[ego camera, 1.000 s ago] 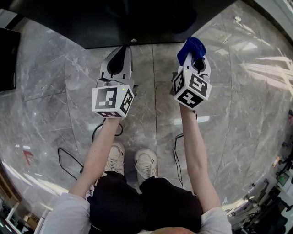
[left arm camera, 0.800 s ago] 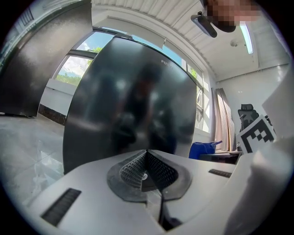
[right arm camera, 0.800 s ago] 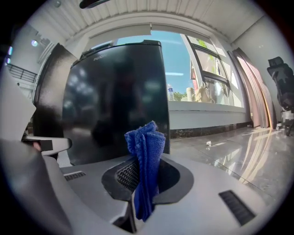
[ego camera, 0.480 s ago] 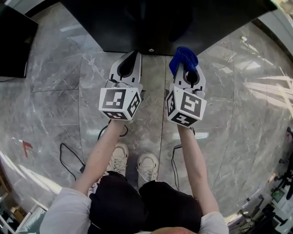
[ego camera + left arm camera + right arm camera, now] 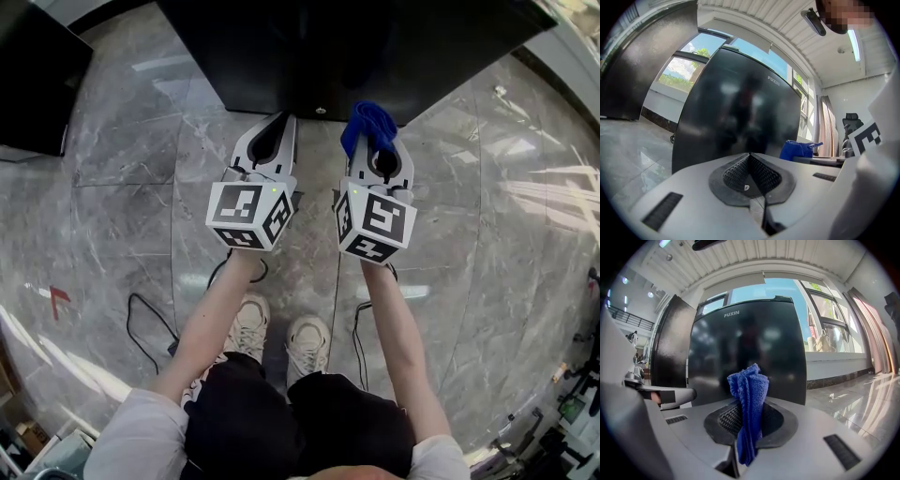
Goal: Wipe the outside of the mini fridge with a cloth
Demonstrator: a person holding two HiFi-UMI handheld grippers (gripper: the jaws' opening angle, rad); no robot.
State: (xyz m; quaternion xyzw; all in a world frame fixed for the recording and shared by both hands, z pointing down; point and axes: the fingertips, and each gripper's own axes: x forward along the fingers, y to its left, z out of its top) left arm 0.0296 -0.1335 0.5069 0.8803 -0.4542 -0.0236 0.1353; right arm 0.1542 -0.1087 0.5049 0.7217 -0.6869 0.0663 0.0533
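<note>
The black mini fridge [image 5: 347, 47] stands on the marble floor straight ahead; its glossy door [image 5: 750, 352] fills the right gripper view and shows too as the fridge [image 5: 736, 117] in the left gripper view. My right gripper [image 5: 375, 141] is shut on a bunched blue cloth [image 5: 368, 125], and the cloth [image 5: 749, 404] sticks up from between its jaws, just short of the fridge's front. My left gripper [image 5: 278, 127] is shut with nothing in it, its tips [image 5: 750, 157] near the fridge's lower front. The cloth [image 5: 799, 149] shows at the right of the left gripper view.
A second black cabinet [image 5: 37, 80] stands at the far left. Black cables [image 5: 155, 314] trail on the grey marble floor [image 5: 487, 234] beside the person's shoes [image 5: 281, 333]. Windows and a low wall lie to the right of the fridge.
Both grippers have moved forward and closer together toward the fridge's front. The fridge now fills more of the head view.
</note>
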